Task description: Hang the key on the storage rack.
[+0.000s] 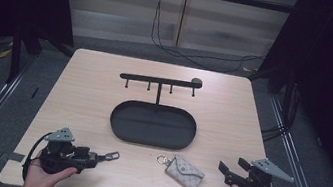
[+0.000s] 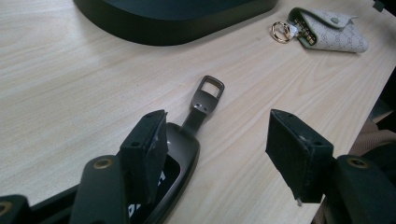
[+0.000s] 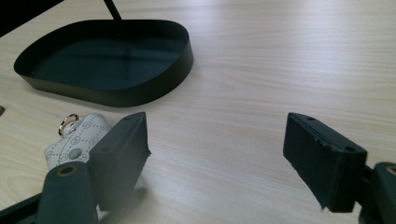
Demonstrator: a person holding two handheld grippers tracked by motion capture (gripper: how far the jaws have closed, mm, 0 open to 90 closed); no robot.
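A dark car key fob [image 2: 183, 148] with a metal strap loop [image 2: 208, 92] lies flat on the table. It rests against the inner side of one finger of my left gripper [image 2: 219, 123], whose jaws stand wide apart; the other pad touches nothing. In the high view this gripper [image 1: 93, 157] sits at the front left with the key fob [image 1: 108, 155] poking out to its right. A pale monogram key pouch [image 1: 184, 173] with a gold ring lies near the front centre. My right gripper [image 1: 233, 166] stands open to its right, and the pouch [image 3: 77, 140] is partly hidden behind one jaw.
A black oval tray [image 1: 149, 141] sits mid-table, with an upright post and a hook bar [image 1: 159, 79] behind it. Its rim [image 3: 116, 95] lies ahead of the right gripper. The table's front edge is close behind both hands. Cables run across the floor beyond.
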